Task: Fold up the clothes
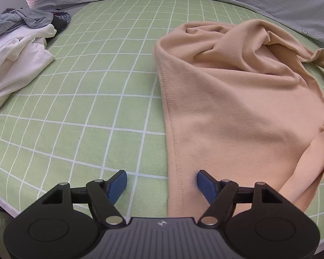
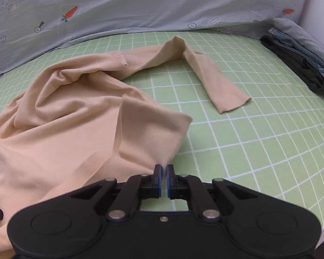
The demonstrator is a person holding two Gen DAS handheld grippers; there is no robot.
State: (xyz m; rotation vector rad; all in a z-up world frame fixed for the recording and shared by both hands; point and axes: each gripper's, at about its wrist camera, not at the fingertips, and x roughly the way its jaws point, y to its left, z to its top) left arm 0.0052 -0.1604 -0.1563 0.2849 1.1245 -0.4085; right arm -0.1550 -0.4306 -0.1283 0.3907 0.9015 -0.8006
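A beige long-sleeved top (image 1: 237, 99) lies crumpled on the green checked sheet (image 1: 92, 99). My left gripper (image 1: 162, 183) is open, its blue pads astride the top's stitched hem near the sheet's front edge. My right gripper (image 2: 164, 172) is shut on a raised corner of the same beige top (image 2: 75, 116), holding a fold of it up off the sheet (image 2: 259, 133). One sleeve (image 2: 213, 79) stretches out flat to the right.
A heap of white and grey clothes (image 1: 17, 47) lies at the far left. A stack of folded dark and denim clothes (image 2: 302, 58) sits at the far right. A pale blue printed quilt (image 2: 140, 2) borders the back.
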